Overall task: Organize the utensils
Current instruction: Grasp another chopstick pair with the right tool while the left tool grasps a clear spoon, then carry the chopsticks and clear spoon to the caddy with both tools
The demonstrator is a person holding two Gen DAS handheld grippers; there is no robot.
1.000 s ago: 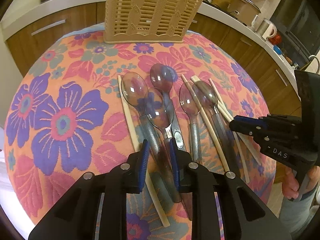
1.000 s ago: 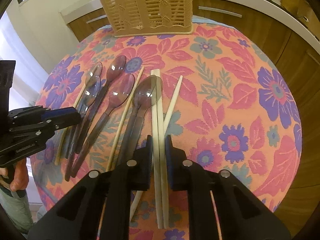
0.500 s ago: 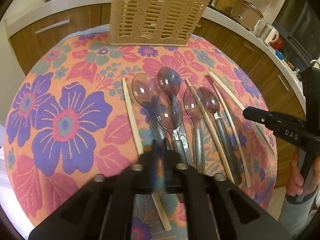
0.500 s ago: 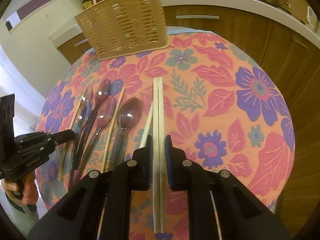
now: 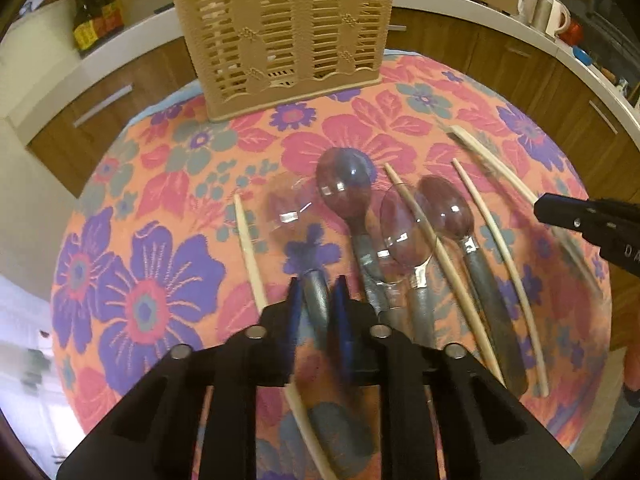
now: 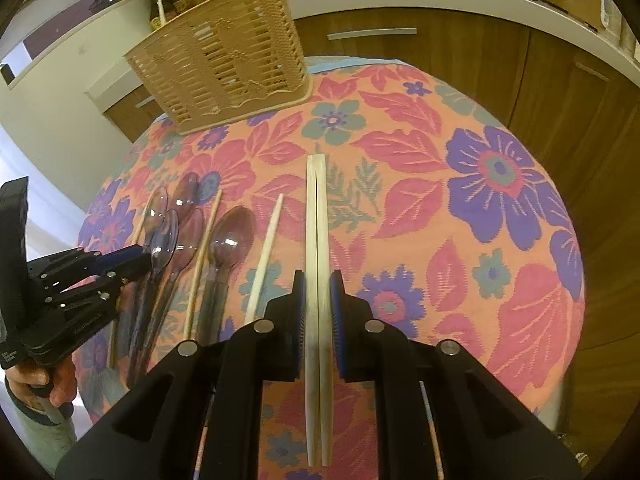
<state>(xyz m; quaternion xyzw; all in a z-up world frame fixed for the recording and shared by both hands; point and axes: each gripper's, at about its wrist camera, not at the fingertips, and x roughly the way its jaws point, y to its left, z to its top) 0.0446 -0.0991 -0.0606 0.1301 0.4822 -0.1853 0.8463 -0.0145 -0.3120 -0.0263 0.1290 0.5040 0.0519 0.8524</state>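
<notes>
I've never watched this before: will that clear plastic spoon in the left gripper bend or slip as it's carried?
Probably not. The clear plastic spoon with a grey handle keeps its shape though held only by the handle, so it looks stiff and light. The left gripper grips it between blue ribbed pads, which should limit slipping. Its glossy surface may still slide a little.

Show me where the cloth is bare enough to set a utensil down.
Bare cloth lies right of the chopstick pair held by the right gripper; another bare patch lies between the basket and the spoon bowls. It is crowded where spoons and loose chopsticks lie side by side.
</notes>
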